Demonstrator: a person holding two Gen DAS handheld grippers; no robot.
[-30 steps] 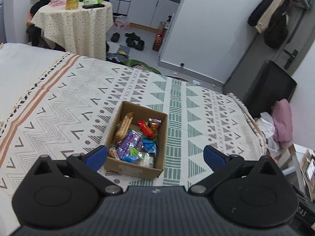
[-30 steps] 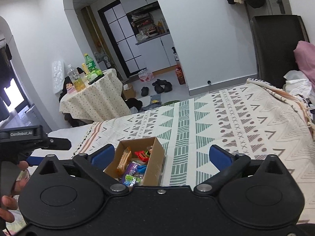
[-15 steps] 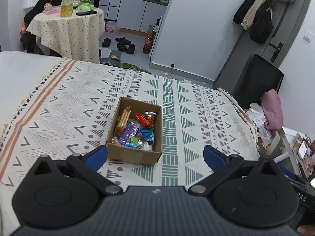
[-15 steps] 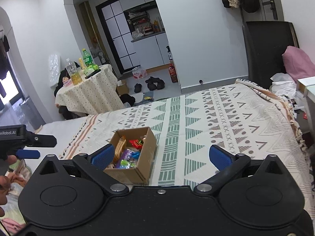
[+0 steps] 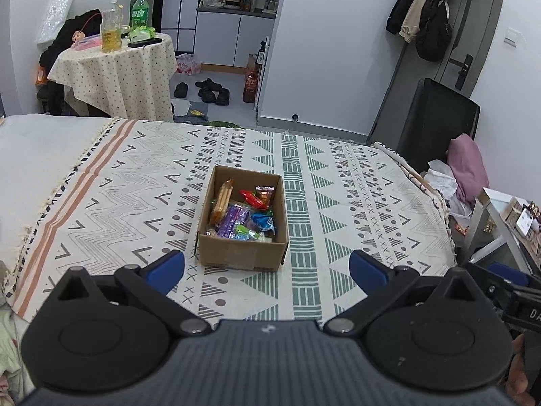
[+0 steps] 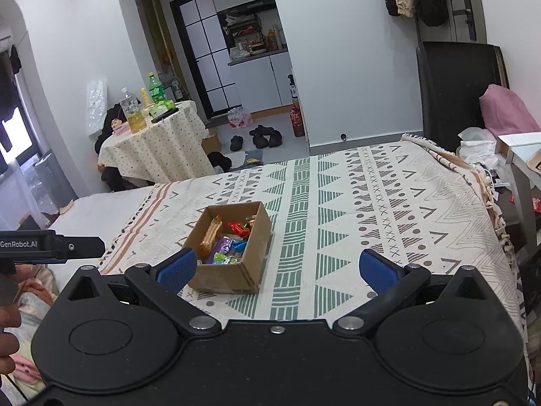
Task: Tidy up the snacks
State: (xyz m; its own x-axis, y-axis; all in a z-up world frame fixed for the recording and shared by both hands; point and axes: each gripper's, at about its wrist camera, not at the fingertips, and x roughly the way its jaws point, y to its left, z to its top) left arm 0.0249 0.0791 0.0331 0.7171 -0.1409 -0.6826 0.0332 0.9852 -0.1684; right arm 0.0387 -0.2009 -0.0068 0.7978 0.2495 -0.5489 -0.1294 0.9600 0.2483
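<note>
A brown cardboard box (image 5: 240, 255) stands on the patterned bedspread (image 5: 355, 203), filled with several wrapped snacks (image 5: 241, 215) in orange, red, purple, blue and green. My left gripper (image 5: 267, 267) is open and empty, held back from the box's near side. In the right wrist view the box (image 6: 226, 275) sits left of centre with the snacks (image 6: 225, 242) inside. My right gripper (image 6: 277, 267) is open and empty, above the spread to the box's right. The left gripper's body (image 6: 50, 245) shows at the left edge.
A round table (image 5: 115, 74) with bottles stands beyond the bed at the far left. Shoes (image 5: 209, 91) lie on the floor near the doorway. A black chair (image 5: 436, 125) with pink cloth (image 5: 468, 165) is at the right, and a shelf (image 5: 500, 220) stands by the bed's right edge.
Both grippers have pulled back and risen from the box, which now looks smaller and farther away. Both stay open and empty; the box has not moved.
</note>
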